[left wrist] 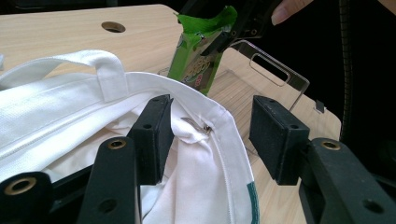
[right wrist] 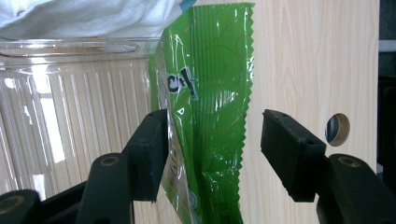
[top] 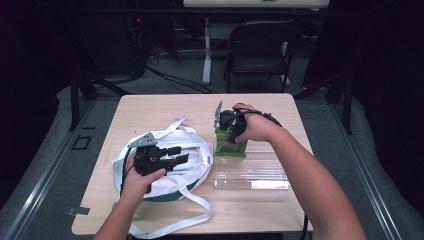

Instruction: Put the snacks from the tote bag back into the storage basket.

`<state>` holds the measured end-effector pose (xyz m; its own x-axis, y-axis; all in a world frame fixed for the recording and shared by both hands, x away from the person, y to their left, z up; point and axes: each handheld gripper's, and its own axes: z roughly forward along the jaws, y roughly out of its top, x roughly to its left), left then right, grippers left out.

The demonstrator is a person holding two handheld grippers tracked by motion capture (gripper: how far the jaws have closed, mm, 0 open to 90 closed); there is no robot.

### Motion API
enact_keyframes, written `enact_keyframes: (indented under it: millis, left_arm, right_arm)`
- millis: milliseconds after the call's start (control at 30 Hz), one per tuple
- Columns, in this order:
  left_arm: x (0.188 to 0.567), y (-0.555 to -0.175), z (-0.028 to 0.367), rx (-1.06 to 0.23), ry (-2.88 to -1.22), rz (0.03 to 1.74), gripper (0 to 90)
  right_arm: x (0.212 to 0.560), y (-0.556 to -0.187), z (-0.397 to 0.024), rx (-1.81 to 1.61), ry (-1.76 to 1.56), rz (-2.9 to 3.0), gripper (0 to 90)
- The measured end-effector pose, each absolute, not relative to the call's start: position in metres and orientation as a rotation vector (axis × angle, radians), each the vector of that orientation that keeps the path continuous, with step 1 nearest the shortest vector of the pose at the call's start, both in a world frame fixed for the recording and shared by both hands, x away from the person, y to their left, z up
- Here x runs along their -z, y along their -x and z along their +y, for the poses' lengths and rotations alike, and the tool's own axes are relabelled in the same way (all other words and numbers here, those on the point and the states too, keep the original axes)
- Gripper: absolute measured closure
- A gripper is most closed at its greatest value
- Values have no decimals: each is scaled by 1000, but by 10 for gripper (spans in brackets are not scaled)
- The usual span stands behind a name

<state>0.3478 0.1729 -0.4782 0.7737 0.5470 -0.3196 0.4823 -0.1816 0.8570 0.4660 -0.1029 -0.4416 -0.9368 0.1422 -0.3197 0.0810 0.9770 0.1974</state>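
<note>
A white cloth tote bag (top: 192, 150) with long straps lies on the left half of the wooden table (top: 150, 107). My left gripper (top: 180, 154) hovers at its mouth. In the left gripper view one jaw of the left gripper (left wrist: 212, 135) stands inside the bag (left wrist: 70, 107) and the other outside, open, with the rim between them. A green snack packet (top: 230, 149) stands upright at the near end of a clear plastic tray (top: 252, 175). My right gripper (top: 229, 134) points down over it. In the right gripper view the right gripper (right wrist: 215, 149) is open, with the packet (right wrist: 210, 116) between the pads.
The clear tray (right wrist: 70, 116) lies on the right half of the table, next to the bag (right wrist: 84, 16). A round hole (right wrist: 337, 129) pierces the tabletop near the packet. A folding chair (top: 260, 45) stands beyond the table's far edge.
</note>
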Motion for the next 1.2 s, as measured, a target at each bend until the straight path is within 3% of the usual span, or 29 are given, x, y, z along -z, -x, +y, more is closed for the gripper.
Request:
enact_keyframes:
  millis: [1200]
  left_arm:
    - [481, -352, 168, -65, -1828, 794, 486]
  right_arm:
    - [426, -456, -110, -316, -185, 2766, 405]
